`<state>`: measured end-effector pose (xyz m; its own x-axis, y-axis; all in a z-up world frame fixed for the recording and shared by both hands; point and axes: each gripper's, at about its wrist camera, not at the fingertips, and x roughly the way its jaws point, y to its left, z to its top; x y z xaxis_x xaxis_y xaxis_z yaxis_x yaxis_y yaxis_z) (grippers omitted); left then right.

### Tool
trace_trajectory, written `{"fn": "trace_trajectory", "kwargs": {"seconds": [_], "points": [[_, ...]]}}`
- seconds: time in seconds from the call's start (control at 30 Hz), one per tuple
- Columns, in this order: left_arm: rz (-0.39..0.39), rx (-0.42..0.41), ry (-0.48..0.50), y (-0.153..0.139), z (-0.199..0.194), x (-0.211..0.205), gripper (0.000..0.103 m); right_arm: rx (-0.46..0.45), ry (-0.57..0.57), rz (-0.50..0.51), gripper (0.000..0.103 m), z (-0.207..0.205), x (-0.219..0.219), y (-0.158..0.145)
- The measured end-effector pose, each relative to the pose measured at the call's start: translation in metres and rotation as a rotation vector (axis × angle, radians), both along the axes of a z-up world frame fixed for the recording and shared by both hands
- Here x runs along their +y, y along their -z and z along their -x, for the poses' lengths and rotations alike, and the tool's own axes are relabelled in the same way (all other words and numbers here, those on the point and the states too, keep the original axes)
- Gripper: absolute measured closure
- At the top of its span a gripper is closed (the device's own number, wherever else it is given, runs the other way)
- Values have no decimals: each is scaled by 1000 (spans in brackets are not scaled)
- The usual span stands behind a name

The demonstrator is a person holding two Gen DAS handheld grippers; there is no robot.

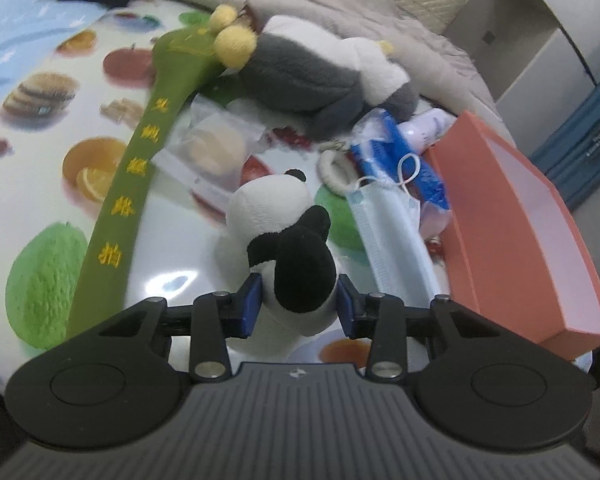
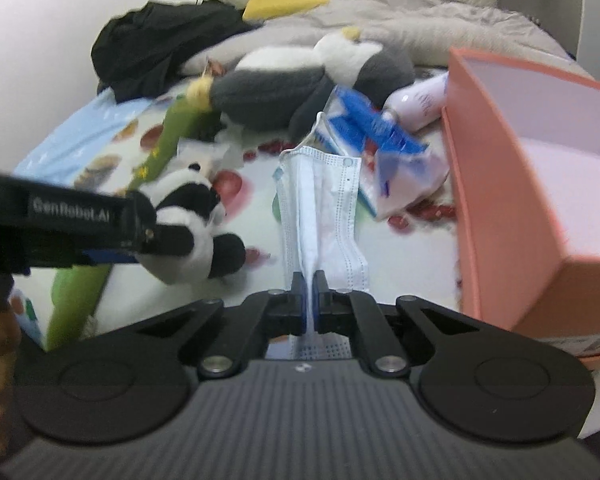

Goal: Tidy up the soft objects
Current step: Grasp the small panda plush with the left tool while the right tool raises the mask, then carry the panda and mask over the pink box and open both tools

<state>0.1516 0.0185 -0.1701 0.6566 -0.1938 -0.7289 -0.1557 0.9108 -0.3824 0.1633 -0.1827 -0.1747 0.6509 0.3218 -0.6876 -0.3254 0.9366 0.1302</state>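
Observation:
A small black-and-white panda plush (image 1: 284, 248) sits between the blue pads of my left gripper (image 1: 300, 304), which is shut on its body. The right wrist view shows the same panda (image 2: 196, 236) held by the left gripper (image 2: 148, 236) above the fruit-print cloth. My right gripper (image 2: 309, 300) is shut on the near edge of a pale blue face mask (image 2: 320, 216), which hangs forward from the pads. A big grey-and-white plush bird (image 1: 324, 76) lies further back, and a long green plush (image 1: 140, 168) stretches along the left.
An open pink box (image 2: 540, 208) stands at the right, its inside bare. A blue-and-white packet (image 2: 380, 148), a pale bottle (image 2: 420, 100), a clear bagged item (image 1: 216, 148), black clothing (image 2: 156, 44) and a grey blanket (image 2: 420, 28) lie around on the fruit-print cloth (image 1: 40, 92).

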Motion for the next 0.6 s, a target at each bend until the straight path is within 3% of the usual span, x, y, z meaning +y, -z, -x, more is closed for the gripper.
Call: {"fn": "trace_trajectory", "kwargs": {"seconds": [0.2,0.6], "points": [[-23,-51,82,-29,-2,-9,58,-64,25,-34,96,4,-14,-37],[-56,-210,207,-115,-19,-43,58,-244,77,-55,96,-2,-47,-124]]}}
